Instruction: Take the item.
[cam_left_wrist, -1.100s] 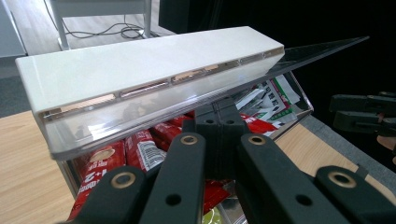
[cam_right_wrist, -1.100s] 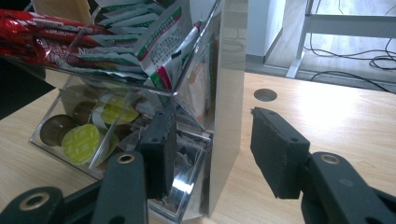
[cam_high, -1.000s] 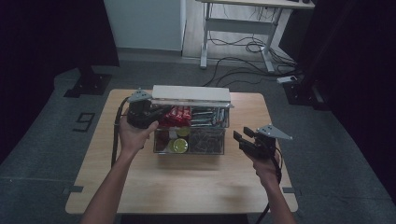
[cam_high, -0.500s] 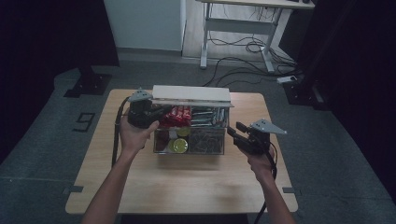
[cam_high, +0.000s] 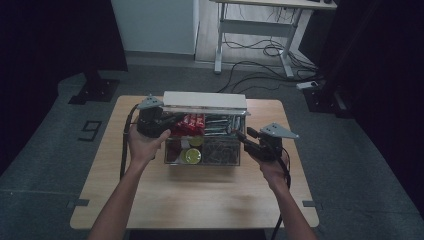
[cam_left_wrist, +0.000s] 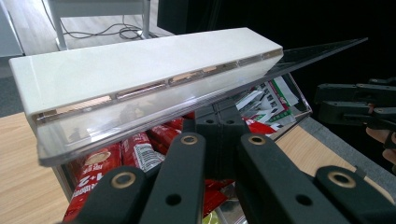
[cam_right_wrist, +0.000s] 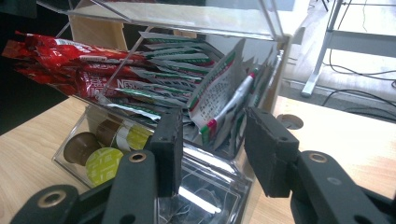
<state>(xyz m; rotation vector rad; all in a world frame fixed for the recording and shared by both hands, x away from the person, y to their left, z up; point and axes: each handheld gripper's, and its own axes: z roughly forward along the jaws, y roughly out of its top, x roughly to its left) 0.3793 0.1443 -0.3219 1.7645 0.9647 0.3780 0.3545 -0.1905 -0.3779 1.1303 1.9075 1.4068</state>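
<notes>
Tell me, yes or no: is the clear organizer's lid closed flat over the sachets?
No: in the left gripper view the lid stands raised, with the red sachets exposed beneath it inside the organizer.

A dim room around our wooden table

We see the light wooden table (cam_high: 150, 200) standing on grey carpet (cam_high: 45, 150), with black curtains (cam_high: 50, 35) dark on both sides. Behind it a pale wall panel (cam_high: 152, 25) rises, beside a white-framed desk (cam_high: 260, 30) with black cables (cam_high: 255, 50) tangled on the lighter floor beneath. A black stand foot (cam_high: 92, 90) rests left of the table.
</notes>
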